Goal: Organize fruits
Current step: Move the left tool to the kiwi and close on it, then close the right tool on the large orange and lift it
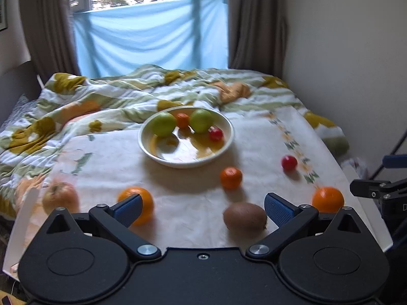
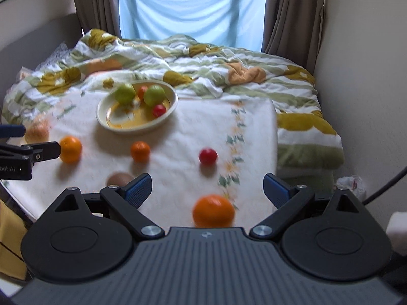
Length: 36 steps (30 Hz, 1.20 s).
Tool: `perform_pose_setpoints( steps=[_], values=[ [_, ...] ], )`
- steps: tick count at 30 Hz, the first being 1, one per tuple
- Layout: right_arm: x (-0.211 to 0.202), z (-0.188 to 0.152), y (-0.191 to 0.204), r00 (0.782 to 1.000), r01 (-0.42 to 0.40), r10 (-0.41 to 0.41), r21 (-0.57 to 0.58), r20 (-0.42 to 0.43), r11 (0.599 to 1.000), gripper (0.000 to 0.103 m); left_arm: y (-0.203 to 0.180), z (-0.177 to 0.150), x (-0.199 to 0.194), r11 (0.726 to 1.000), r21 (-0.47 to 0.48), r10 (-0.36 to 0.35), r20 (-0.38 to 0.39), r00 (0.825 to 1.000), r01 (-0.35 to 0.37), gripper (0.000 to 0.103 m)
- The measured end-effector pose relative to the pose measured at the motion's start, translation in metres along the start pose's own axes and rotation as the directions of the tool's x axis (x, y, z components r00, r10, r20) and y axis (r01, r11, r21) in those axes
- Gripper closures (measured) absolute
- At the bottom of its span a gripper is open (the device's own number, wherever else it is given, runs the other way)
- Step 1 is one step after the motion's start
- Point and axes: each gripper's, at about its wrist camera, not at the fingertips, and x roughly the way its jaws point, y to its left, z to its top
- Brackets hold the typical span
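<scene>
A cream bowl on the white cloth holds two green apples, a small orange fruit and a small red fruit. Loose on the cloth lie a kiwi, three oranges, a red fruit and a pale apple. My left gripper is open and empty, with the kiwi just inside its right finger. My right gripper is open and empty, an orange between its fingers.
A rumpled floral duvet covers the bed behind the cloth. A wall runs along the right side. Curtains and a blue sheet hang at the window. The cloth's board ends at the near and right edges.
</scene>
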Motion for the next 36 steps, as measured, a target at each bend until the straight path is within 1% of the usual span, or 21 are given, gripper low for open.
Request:
perform_pose_setpoints(
  steps=[5, 8, 11, 15, 16, 17, 19, 21, 23, 24, 26, 27, 28, 30, 33, 36],
  values=[
    [0.015, -0.025, -0.012, 1.000, -0.027, 0.028, 0.013, -0.008, 1.000, 0.000, -0.014, -0.017, 0.029, 0.995, 0.069, -0.074, -0.029, 0.997, 0.076, 0.000],
    [0.025, -0.038, -0.016, 0.999, -0.043, 0.043, 0.003, 0.003, 0.999, 0.000, -0.019, -0.022, 0.046, 0.989, 0.108, -0.100, -0.051, 0.994, 0.105, 0.002],
    [0.038, -0.047, -0.019, 0.999, -0.037, 0.037, -0.010, -0.013, 0.999, 0.000, -0.023, -0.024, 0.060, 0.982, 0.140, -0.121, -0.056, 0.991, 0.128, 0.002],
    [0.051, -0.054, -0.026, 0.998, -0.059, 0.059, 0.002, -0.025, 0.998, 0.000, -0.027, -0.027, 0.077, 0.972, 0.177, -0.140, -0.087, 0.986, 0.153, 0.003],
    [0.054, -0.056, -0.025, 0.998, -0.053, 0.053, -0.004, -0.031, 0.999, 0.000, -0.027, -0.027, 0.082, 0.970, 0.182, -0.146, -0.099, 0.984, 0.162, 0.005],
    [0.058, -0.057, -0.024, 0.998, -0.044, 0.044, -0.012, -0.040, 0.999, 0.000, -0.027, -0.027, 0.087, 0.968, 0.181, -0.154, -0.113, 0.982, 0.172, 0.008],
    [0.065, -0.058, -0.023, 0.998, -0.035, 0.034, -0.014, -0.058, 0.999, 0.000, -0.026, -0.028, 0.096, 0.967, 0.167, -0.172, -0.140, 0.975, 0.195, 0.009],
    [0.070, -0.059, -0.021, 0.997, -0.050, 0.049, -0.012, -0.063, 0.999, 0.000, -0.025, -0.028, 0.103, 0.965, 0.155, -0.188, -0.151, 0.971, 0.211, 0.013],
    [0.076, -0.060, -0.019, 0.996, -0.045, 0.044, -0.017, -0.073, 0.999, 0.000, -0.026, -0.028, 0.109, 0.963, 0.159, -0.192, -0.164, 0.967, 0.218, 0.018],
    [0.079, -0.060, -0.018, 0.996, -0.042, 0.040, -0.019, -0.076, 0.999, 0.000, -0.026, -0.028, 0.111, 0.962, 0.159, -0.197, -0.170, 0.966, 0.224, 0.019],
    [0.082, -0.060, -0.017, 0.996, -0.044, 0.043, -0.017, -0.078, 0.999, 0.000, -0.026, -0.028, 0.114, 0.957, 0.150, -0.221, -0.188, 0.957, 0.250, 0.025],
    [0.083, -0.059, -0.017, 0.996, -0.046, 0.045, -0.015, -0.079, 0.999, 0.000, -0.025, -0.029, 0.113, 0.957, 0.146, -0.224, -0.185, 0.957, 0.252, 0.027],
    [0.084, -0.059, -0.016, 0.996, -0.048, 0.047, -0.016, -0.080, 0.999, 0.000, -0.026, -0.029, 0.112, 0.955, 0.147, -0.231, -0.181, 0.956, 0.259, 0.035],
    [0.087, -0.057, -0.015, 0.995, -0.052, 0.050, -0.022, -0.085, 0.998, 0.000, -0.027, -0.029, 0.112, 0.955, 0.153, -0.225, -0.181, 0.957, 0.254, 0.035],
    [0.091, -0.053, -0.014, 0.994, -0.056, 0.054, -0.020, -0.099, 0.998, 0.007, -0.028, -0.030, 0.112, 0.955, 0.151, -0.226, -0.183, 0.957, 0.254, 0.035],
    [0.094, -0.049, -0.014, 0.994, -0.055, 0.053, -0.016, -0.100, 0.998, 0.009, -0.026, -0.031, 0.110, 0.959, 0.141, -0.220, -0.184, 0.958, 0.247, 0.035]
  ],
)
